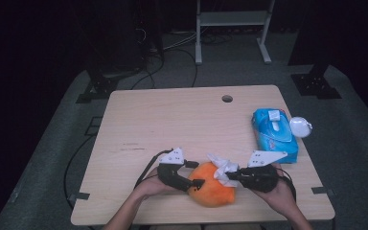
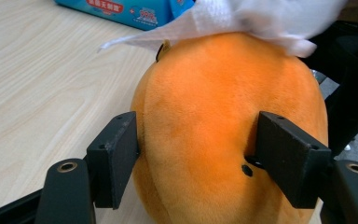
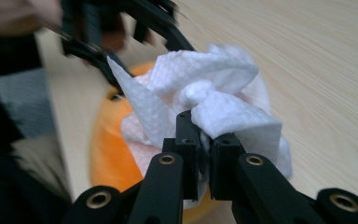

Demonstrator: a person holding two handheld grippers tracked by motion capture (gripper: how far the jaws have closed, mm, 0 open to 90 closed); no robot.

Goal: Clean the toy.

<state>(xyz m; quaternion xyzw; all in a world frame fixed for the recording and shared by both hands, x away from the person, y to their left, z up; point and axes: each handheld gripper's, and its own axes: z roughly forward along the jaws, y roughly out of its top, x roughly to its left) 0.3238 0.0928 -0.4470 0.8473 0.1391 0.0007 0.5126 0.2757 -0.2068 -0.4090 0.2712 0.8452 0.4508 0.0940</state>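
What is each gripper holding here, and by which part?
The left gripper clamps the orange plush toy across its sides. The right gripper pinches a crumpled white wipe at its bunched middle, against the toy.

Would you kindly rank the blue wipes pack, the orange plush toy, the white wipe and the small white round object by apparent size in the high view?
1. Blue wipes pack and orange plush toy: look alike in size, no clear ranking.
2. White wipe.
3. Small white round object.
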